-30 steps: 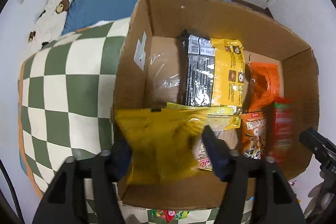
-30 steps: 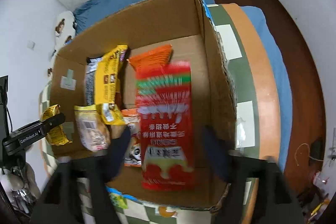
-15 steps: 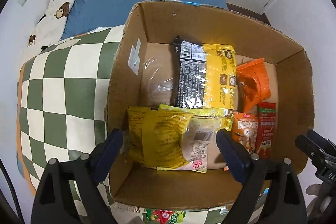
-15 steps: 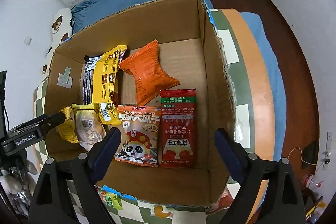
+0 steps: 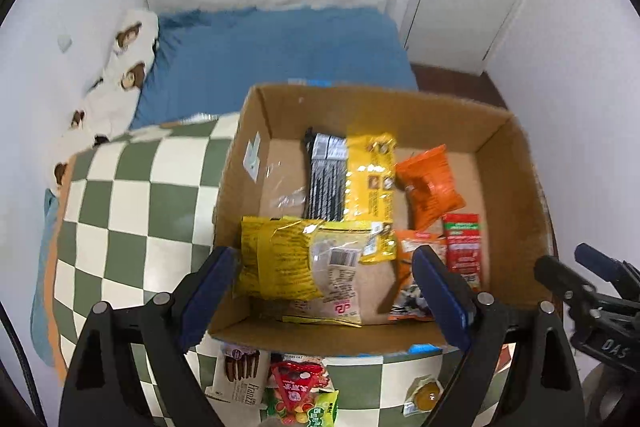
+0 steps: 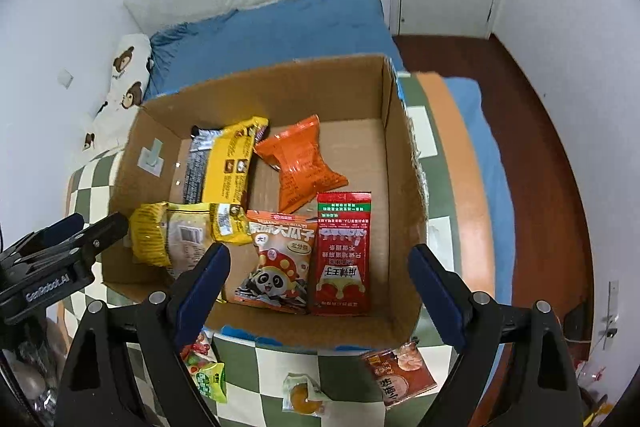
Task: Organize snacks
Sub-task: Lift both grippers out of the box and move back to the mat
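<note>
An open cardboard box (image 5: 380, 107) (image 6: 264, 95) sits on a green-and-white checkered blanket (image 5: 120, 195). Inside lie a yellow packet (image 5: 280, 259) (image 6: 160, 235), a yellow-and-black packet (image 5: 352, 179) (image 6: 224, 163), an orange pouch (image 5: 430, 183) (image 6: 300, 163), a panda packet (image 6: 276, 263) and a red packet (image 5: 464, 247) (image 6: 344, 251). My left gripper (image 5: 324, 295) hangs open above the box's near-left part, holding nothing. My right gripper (image 6: 320, 287) hangs open above the near-right part, also holding nothing.
Loose snacks lie on the blanket in front of the box: a biscuit box (image 5: 240, 375), a red triangular pack (image 5: 296, 379), a green candy bag (image 6: 210, 379), a jelly cup (image 6: 302, 397) and a red-brown packet (image 6: 400, 371). Blue bedding (image 5: 280, 55) lies behind; wooden floor (image 6: 540, 147) to the right.
The left gripper let go of the yellow packet and the right gripper let go of the red packet; both packets now lie in the box. Both grippers opened wide and rose away from it.
</note>
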{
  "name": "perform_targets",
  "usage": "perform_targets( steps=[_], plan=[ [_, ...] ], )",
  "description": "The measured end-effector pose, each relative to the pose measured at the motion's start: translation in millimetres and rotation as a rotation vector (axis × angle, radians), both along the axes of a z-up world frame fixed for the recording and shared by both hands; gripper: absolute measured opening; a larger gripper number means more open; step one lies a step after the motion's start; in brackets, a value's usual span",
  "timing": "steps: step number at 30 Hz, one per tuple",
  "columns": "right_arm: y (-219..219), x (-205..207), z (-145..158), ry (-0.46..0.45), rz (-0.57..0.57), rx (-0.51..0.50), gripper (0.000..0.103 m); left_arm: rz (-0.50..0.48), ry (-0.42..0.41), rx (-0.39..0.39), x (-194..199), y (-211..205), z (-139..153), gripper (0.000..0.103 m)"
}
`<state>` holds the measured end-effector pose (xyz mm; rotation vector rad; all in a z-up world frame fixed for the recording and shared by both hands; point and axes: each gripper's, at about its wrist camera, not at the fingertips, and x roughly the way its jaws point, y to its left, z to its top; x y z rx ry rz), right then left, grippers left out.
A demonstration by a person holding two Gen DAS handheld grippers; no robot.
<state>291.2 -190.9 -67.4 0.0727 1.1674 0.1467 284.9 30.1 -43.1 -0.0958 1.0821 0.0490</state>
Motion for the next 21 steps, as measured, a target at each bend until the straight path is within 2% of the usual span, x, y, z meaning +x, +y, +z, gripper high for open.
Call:
perform_targets(
  steps=[6, 13, 17, 21],
  plan=[
    [4, -29, 31, -0.095, 0.005, 0.003, 0.093, -0.027, -0.088, 0.014, -26, -13, 30, 0.091],
    [1, -61, 62, -0.157, -0.005, 0.055, 0.093, -0.026, -0.13, -0.008, -57, -16, 46, 0.091],
    [-10, -83, 62, -0.141, -0.027, 0.099, 0.093, -0.001, -0.111, -0.017, -83, -10, 36, 0.091],
    [-32, -99, 33, -0.069, -0.075, 0.122, 0.093, 0.065, -0.04, 0.002, -108, 11, 0, 0.091]
  ],
)
